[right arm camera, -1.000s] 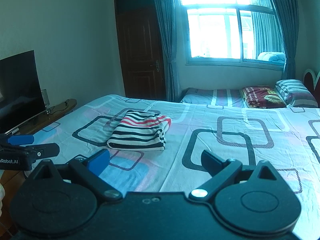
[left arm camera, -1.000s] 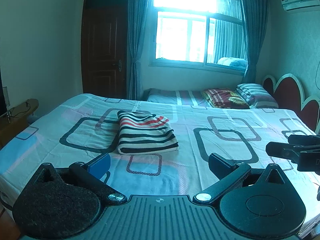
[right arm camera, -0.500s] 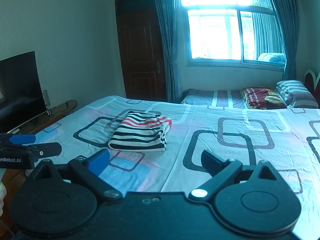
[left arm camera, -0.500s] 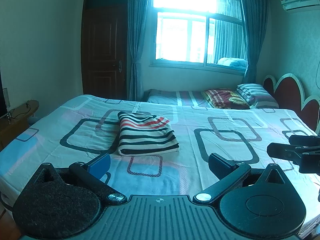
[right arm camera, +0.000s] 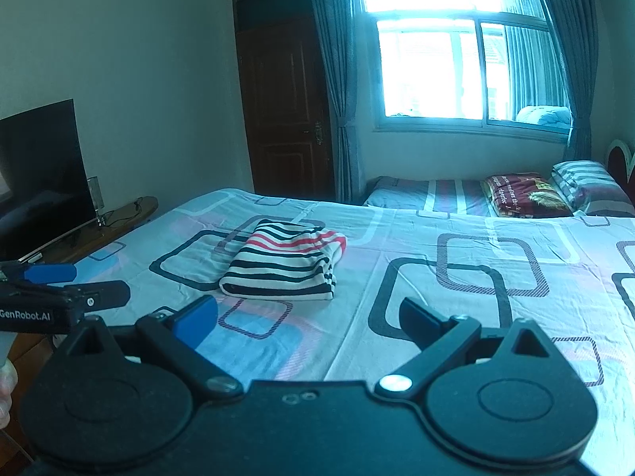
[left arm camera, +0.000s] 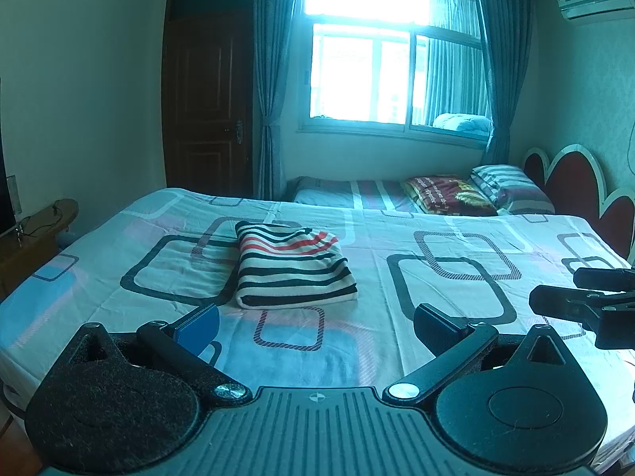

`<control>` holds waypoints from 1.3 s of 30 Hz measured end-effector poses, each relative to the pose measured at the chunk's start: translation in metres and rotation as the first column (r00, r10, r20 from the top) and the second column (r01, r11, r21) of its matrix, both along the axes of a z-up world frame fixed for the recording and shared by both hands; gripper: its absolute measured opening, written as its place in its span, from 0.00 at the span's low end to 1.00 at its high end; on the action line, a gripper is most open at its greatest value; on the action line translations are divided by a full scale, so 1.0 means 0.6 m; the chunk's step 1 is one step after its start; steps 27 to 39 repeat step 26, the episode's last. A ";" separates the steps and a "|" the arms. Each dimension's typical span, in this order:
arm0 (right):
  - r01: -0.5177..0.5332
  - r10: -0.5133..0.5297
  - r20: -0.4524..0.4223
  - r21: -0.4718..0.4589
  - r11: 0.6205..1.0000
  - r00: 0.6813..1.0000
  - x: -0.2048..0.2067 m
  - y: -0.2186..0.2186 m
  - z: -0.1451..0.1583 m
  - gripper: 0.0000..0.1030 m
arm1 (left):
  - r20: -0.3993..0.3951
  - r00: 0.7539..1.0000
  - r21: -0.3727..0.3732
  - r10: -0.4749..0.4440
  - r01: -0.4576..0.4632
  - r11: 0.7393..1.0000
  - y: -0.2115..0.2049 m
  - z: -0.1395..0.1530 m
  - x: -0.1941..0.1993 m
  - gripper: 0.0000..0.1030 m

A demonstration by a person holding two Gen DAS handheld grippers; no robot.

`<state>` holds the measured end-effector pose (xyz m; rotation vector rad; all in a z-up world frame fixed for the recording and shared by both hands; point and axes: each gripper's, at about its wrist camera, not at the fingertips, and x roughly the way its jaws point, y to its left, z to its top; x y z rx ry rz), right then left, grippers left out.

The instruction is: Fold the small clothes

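Note:
A striped garment (left arm camera: 291, 265) in black, white and red lies folded into a neat rectangle on the bed (left arm camera: 456, 337); the right wrist view shows the striped garment (right arm camera: 283, 263) too. My left gripper (left arm camera: 315, 321) hangs open near the bed's front edge, well short of the garment, with nothing between its fingers. My right gripper (right arm camera: 307, 315) is open and empty as well, held off to the right of the left one. Each gripper shows at the edge of the other's view: the right gripper (left arm camera: 587, 295) and the left gripper (right arm camera: 69, 285).
The bed sheet (right arm camera: 476, 277) has a pattern of rounded squares. Pillows (left arm camera: 508, 188) and a folded blanket (left arm camera: 448, 194) lie by the headboard (left arm camera: 575, 186). A television (right arm camera: 39, 174) stands on a low wooden cabinet (right arm camera: 103, 226) at the left. A dark door (left arm camera: 208, 107) and a curtained window (left arm camera: 389, 63) are behind.
Both grippers have drawn slightly back and shifted a little; the folded garment has stayed where it lies. Both jaws remain open.

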<state>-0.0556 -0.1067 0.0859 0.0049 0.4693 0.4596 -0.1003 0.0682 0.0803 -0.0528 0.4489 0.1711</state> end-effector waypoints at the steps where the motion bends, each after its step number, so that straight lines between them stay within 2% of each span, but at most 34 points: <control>1: 0.000 0.000 -0.001 0.001 1.000 1.000 0.000 0.000 0.000 0.95 | 0.000 1.000 0.001 0.002 -0.002 1.000 0.000 0.000 0.000 1.00; 39: -0.014 0.014 -0.006 -0.001 1.000 1.000 0.004 -0.001 -0.001 0.95 | 0.031 1.000 0.006 0.003 -0.003 1.000 -0.010 0.002 -0.001 1.00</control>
